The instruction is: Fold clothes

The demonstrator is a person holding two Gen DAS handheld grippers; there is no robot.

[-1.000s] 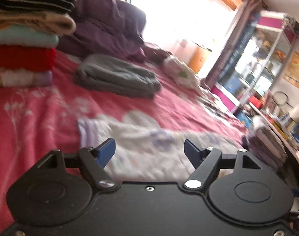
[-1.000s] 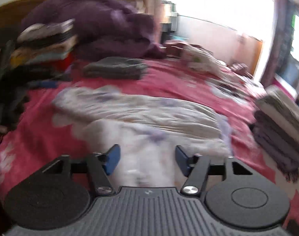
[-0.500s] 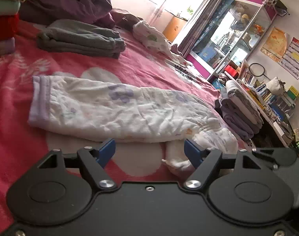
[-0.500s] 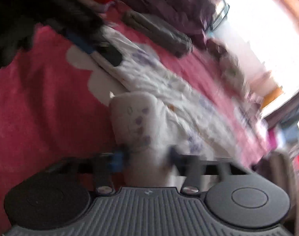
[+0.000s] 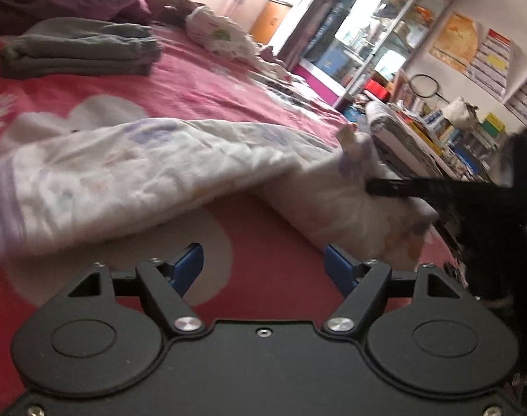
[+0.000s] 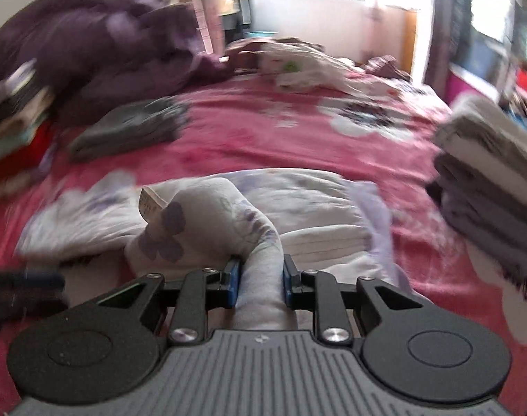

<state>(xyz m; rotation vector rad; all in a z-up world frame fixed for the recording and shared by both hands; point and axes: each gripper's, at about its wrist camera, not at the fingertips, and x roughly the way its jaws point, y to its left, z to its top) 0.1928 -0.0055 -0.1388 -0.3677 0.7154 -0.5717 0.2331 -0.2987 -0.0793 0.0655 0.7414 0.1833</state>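
Observation:
A white garment with purple flowers (image 5: 124, 180) lies stretched across the pink bedspread (image 5: 270, 277). My right gripper (image 6: 260, 279) has a bunched fold of this garment (image 6: 263, 253) between its blue pads. Its jaws are closing and the pads press on the cloth from both sides. The gathered cloth humps up just ahead of the fingers, with a small label sticking out. My left gripper (image 5: 263, 267) is open low over the bedspread, close in front of the garment's near edge, with nothing between its fingers. In the left wrist view a dark blurred finger of the right gripper digs into the bunched end.
A folded grey garment (image 5: 79, 52) lies farther back on the bed, with a purple duvet (image 6: 107, 45) behind it. A crumpled white piece (image 5: 218, 31) lies at the far end. Folded stacks stand at the right (image 6: 488, 180) and the left (image 6: 10, 128). A glass-fronted shelf (image 5: 384, 34) stands beyond the bed.
The right gripper went from open to closed on a bunched fold of the white garment and swung round. The left gripper stayed open and came lower and closer to the garment.

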